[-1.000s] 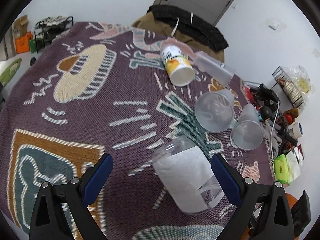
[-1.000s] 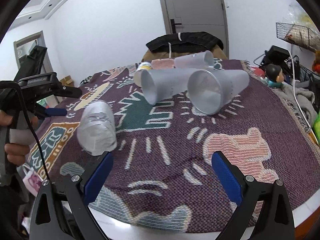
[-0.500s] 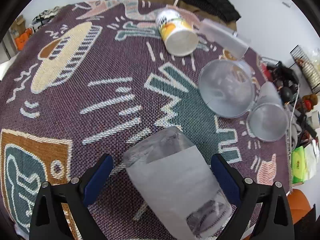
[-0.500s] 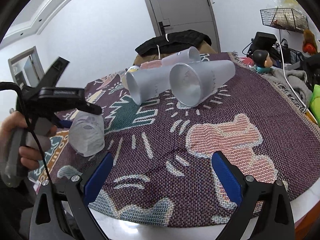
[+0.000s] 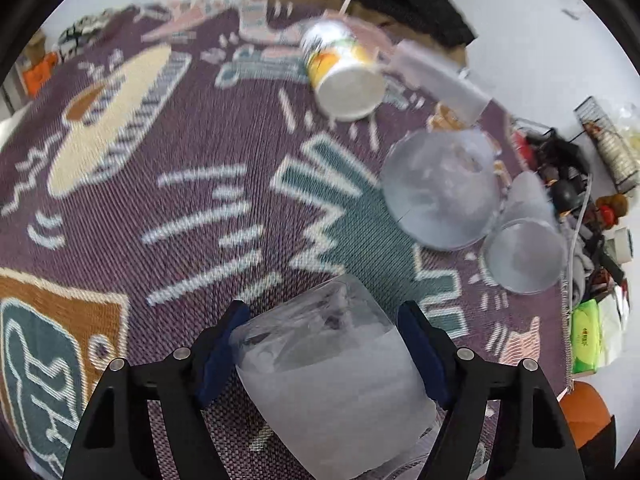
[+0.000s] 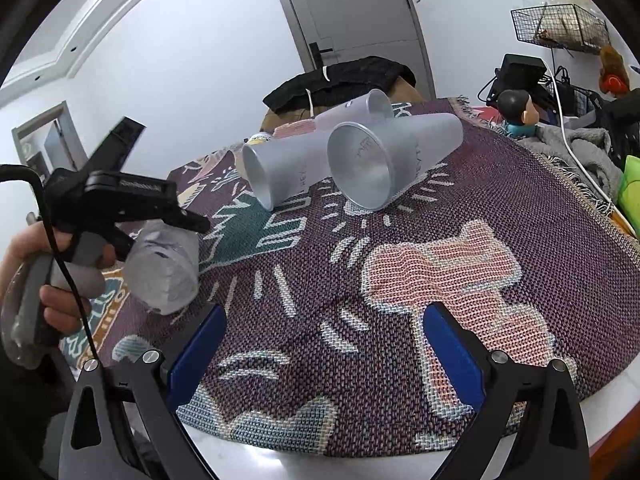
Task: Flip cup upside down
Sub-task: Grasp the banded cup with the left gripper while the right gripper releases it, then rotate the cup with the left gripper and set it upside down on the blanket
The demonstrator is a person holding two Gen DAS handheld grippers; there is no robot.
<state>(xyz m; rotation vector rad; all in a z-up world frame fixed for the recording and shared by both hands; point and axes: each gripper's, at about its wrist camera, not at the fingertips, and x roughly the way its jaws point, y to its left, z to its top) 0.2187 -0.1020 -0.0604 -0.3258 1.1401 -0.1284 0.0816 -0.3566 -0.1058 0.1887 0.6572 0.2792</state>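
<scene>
A woven purple rug (image 6: 460,240) with teal, pink and cream figures covers the round table (image 6: 248,450), whose white edge shows only in the right wrist view, at the near side. There the right gripper (image 6: 320,344) hangs wide open over the rug's near edge, holding nothing. At the rug's left edge, the left gripper (image 5: 326,344) has its blue pads pressed against both sides of a frosted plastic cup (image 5: 332,384), which lies on its side, base pointing away toward the middle of the rug; the right wrist view shows it from the side (image 6: 164,268), with the person's left hand (image 6: 36,276) on the handle. Farther on, near the middle, two larger frosted cups (image 6: 380,164) lie on their sides, touching, open mouths toward the near edge, nothing visible inside. Behind them, toward the far edge, lie a printed paper cup (image 5: 344,76), bottom facing the left camera, and another frosted cup (image 6: 356,110). Beyond the table stand a chair draped with a black coat (image 6: 340,80), a grey door (image 6: 352,12) and white walls. Off the right edge sit a wire basket (image 6: 560,28), cables and a small figurine (image 6: 516,114).
</scene>
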